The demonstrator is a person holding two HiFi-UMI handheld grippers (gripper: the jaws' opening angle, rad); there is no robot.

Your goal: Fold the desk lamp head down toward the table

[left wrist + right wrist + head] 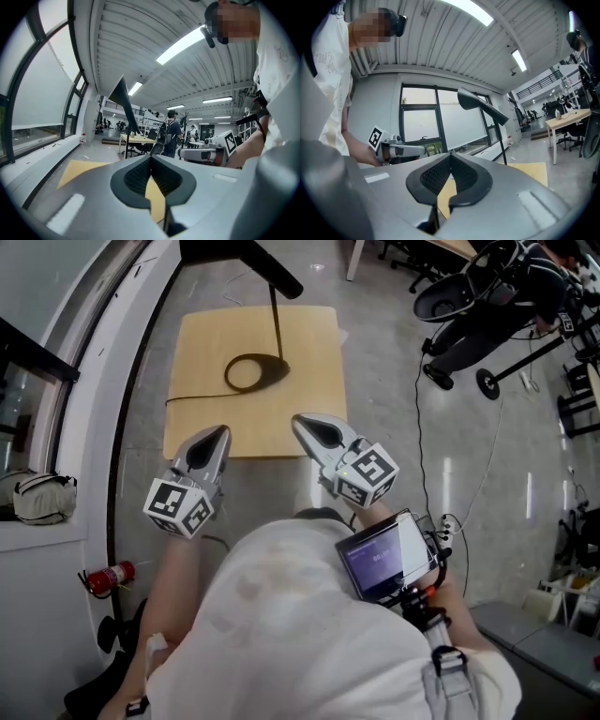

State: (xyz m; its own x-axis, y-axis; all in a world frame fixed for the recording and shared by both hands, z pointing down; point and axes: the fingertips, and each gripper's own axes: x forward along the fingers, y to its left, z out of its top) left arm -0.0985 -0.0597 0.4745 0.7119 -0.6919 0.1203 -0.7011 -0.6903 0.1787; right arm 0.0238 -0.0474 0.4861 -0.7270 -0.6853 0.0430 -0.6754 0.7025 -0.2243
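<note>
At nine o'clock in the head view, a pale bag (42, 495) lies on the window ledge. A red fire extinguisher (111, 576) sits lower, near eight o'clock. The left gripper (217, 434) hovers over the near edge of the wooden desk (305, 343). Its jaws are pressed together with nothing between them, as the left gripper view confirms (151, 157).

The desk lamp (255, 371) stands at twelve o'clock from both grippers, well apart from them. Its ring base rests on the desk, and its dark stem rises to the head (239, 254) at the top of the frame. In the right gripper view the head (480, 104) sits high above the desk, at one o'clock from the jaws.

The right gripper (302, 422) is just beside the left, jaws also closed and empty (450, 154). A small screen (384, 557) is mounted behind it, at four o'clock.
</note>
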